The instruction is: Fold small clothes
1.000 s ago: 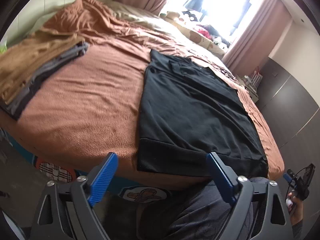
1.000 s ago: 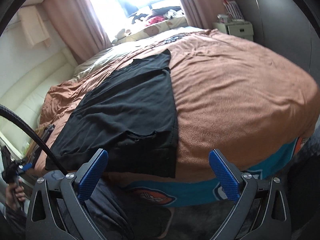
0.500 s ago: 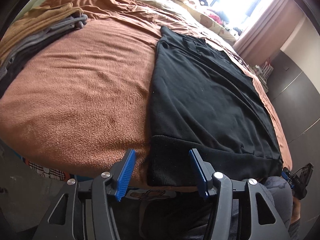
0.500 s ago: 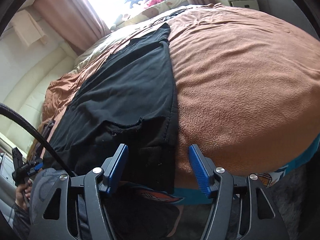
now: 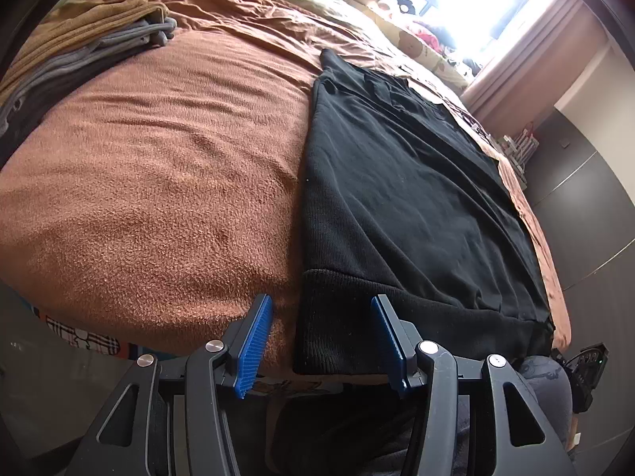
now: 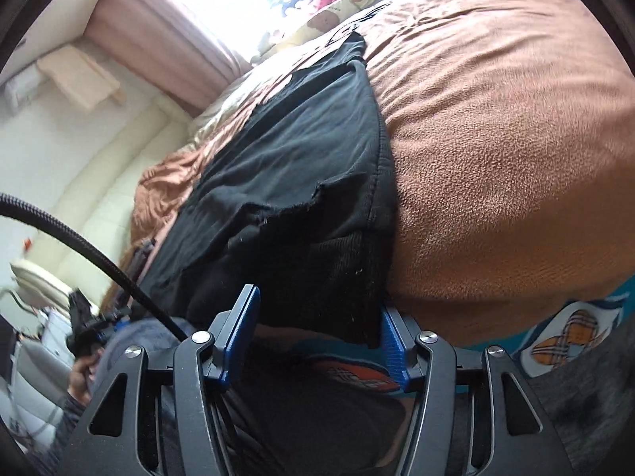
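A black sweatshirt (image 5: pixel 416 182) lies flat on the brown blanket (image 5: pixel 158 182), its ribbed hem at the bed's near edge. My left gripper (image 5: pixel 321 343) is open, and its blue pads (image 5: pixel 254 341) straddle the hem's left corner. In the right wrist view the same sweatshirt (image 6: pixel 301 158) has a folded layer with a ragged edge on top. The hem's right corner hangs over the edge, between the pads of my open right gripper (image 6: pixel 317 339). The right pad (image 6: pixel 393 351) is partly hidden behind the cloth.
A pile of folded brown and grey clothes (image 5: pixel 79 51) sits at the far left of the bed. Pillows (image 5: pixel 416 39) and a bright curtained window lie beyond. Dark wardrobe doors (image 5: pixel 583 206) stand to the right. The person's legs are under both grippers.
Both grippers have moved forward and down to the sweatshirt's hem corners. Their fingers have narrowed from wide apart to a smaller gap around the cloth.
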Demonstrator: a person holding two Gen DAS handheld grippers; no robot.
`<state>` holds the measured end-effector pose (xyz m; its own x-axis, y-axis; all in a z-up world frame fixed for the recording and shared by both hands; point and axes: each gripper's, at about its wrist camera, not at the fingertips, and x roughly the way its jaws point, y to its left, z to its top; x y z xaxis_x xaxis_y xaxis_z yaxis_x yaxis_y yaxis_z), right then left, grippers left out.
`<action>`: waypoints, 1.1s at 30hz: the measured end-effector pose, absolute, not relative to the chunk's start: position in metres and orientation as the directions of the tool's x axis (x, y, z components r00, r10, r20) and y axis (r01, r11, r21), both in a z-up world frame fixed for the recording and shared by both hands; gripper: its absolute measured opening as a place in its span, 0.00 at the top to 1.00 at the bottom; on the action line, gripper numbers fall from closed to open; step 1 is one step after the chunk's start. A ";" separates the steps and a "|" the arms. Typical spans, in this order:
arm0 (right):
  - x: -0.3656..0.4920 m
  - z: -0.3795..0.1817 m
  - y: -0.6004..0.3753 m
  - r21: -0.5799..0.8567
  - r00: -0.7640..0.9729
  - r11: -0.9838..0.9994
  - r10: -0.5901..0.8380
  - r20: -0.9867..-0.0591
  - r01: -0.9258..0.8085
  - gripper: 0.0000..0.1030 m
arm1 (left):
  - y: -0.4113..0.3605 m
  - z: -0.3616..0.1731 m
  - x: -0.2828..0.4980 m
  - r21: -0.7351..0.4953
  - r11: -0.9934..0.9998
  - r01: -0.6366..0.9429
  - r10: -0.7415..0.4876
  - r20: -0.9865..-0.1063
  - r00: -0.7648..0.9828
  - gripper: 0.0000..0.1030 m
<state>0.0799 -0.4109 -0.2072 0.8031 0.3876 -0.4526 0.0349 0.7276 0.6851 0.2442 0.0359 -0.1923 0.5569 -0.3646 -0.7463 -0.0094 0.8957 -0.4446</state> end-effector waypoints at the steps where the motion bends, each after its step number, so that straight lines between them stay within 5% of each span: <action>1: 0.078 -0.206 -0.413 0.699 0.812 0.714 0.394 -0.430 0.024 0.60 | 0.036 -0.192 0.244 -0.442 0.897 -0.009 -0.364 -0.748 0.556 0.48; 2: 0.075 -0.203 -0.417 0.714 0.822 0.700 0.400 -0.405 0.012 0.67 | 0.035 -0.192 0.244 -0.441 0.898 -0.008 -0.363 -0.749 0.554 0.48; 10: 0.086 -0.199 -0.426 0.693 0.806 0.716 0.362 -0.468 0.082 0.67 | 0.040 -0.193 0.248 -0.498 0.867 -0.030 -0.403 -0.735 0.545 0.48; 17: 0.090 -0.197 -0.427 0.764 0.823 0.639 0.384 -0.420 0.092 0.67 | 0.047 -0.198 0.257 -0.583 0.810 -0.060 -0.466 -0.703 0.537 0.48; 21: 0.087 -0.201 -0.427 0.759 0.834 0.638 0.342 -0.433 0.133 0.91 | 0.045 -0.197 0.259 -0.586 0.808 -0.066 -0.465 -0.702 0.539 0.48; 33: 0.054 -0.160 -0.438 0.772 0.905 0.625 0.251 -0.343 0.119 0.96 | 0.052 -0.201 0.257 -0.637 0.768 -0.066 -0.498 -0.659 0.563 0.48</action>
<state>0.0538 -0.4382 -0.1597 0.9050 0.2513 -0.3432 0.1193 0.6246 0.7718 0.2573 0.0522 -0.2006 0.5632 -0.4979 -0.6595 -0.0663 0.7683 -0.6366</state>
